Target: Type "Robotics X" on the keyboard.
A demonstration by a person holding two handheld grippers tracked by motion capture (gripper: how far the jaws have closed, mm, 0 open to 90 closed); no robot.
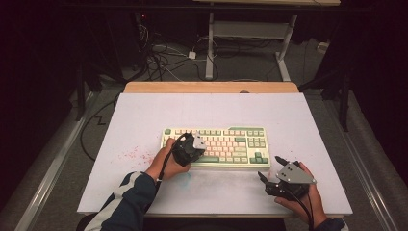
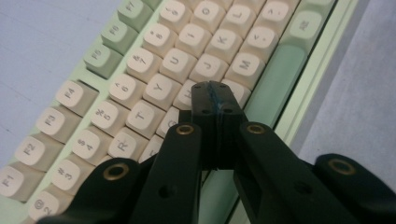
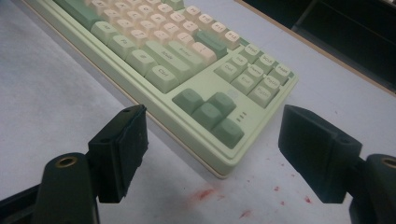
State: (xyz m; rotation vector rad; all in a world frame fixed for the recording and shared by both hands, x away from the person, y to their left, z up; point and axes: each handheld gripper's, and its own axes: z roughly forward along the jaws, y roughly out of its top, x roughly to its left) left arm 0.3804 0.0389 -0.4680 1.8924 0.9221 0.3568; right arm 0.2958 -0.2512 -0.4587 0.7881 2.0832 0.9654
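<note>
A pale green keyboard (image 1: 226, 142) with cream and green keys lies across the middle of the white table top. My left gripper (image 1: 192, 143) hangs over its left half with the jaws shut and nothing between them. In the left gripper view the closed tips (image 2: 215, 91) sit just above the letter keys (image 2: 161, 88) near the space bar (image 2: 273, 79); whether they touch a key I cannot tell. My right gripper (image 1: 270, 167) rests off the keyboard's front right corner, open. The arrow keys (image 3: 208, 112) show between its spread jaws, and nothing is held.
The white table top (image 1: 144, 115) carries red specks (image 1: 129, 154) left of the keyboard and more (image 3: 205, 193) by its right corner. A wooden edge (image 1: 211, 87) runs along the back. Cables (image 1: 163, 62) and a desk frame (image 1: 210, 43) stand on the floor beyond.
</note>
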